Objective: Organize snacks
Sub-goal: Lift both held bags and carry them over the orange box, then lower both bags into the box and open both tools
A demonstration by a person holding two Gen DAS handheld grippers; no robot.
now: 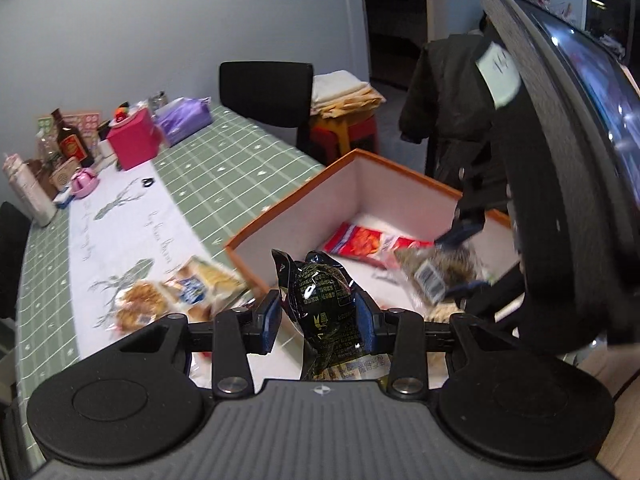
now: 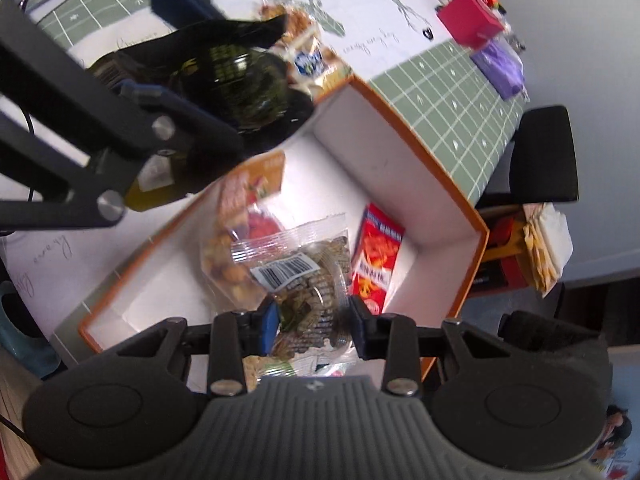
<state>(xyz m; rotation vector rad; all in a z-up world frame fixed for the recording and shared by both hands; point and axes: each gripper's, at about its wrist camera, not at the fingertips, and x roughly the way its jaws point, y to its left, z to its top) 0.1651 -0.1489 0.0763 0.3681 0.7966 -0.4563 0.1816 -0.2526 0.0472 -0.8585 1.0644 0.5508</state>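
Gripping a black foil snack packet [image 1: 324,300] between its blue pads, the left gripper [image 1: 318,320] sits at 6 o'clock in the left wrist view, close to the near orange rim of the open white-lined box [image 1: 280,216]. Inside the box at 3 o'clock lies a red snack pouch [image 1: 360,242], with the right gripper [image 1: 466,264] reaching in beside it. At 9 o'clock two clear snack bags [image 1: 176,296] lie on the white runner of the green checked tablecloth [image 1: 224,172], which has open cloth up to the clutter at 10 o'clock; the runner's script is unreadable. In the right wrist view, the right gripper [image 2: 312,326] is clamped on a clear packet [image 2: 304,280] with a barcode label, held over the box floor [image 2: 320,168]. The red pouch [image 2: 378,256] leans against the wall at 3 o'clock, its print too small to read. The left gripper [image 2: 172,60] with the black packet [image 2: 240,80] hangs over the corner at 11 o'clock.
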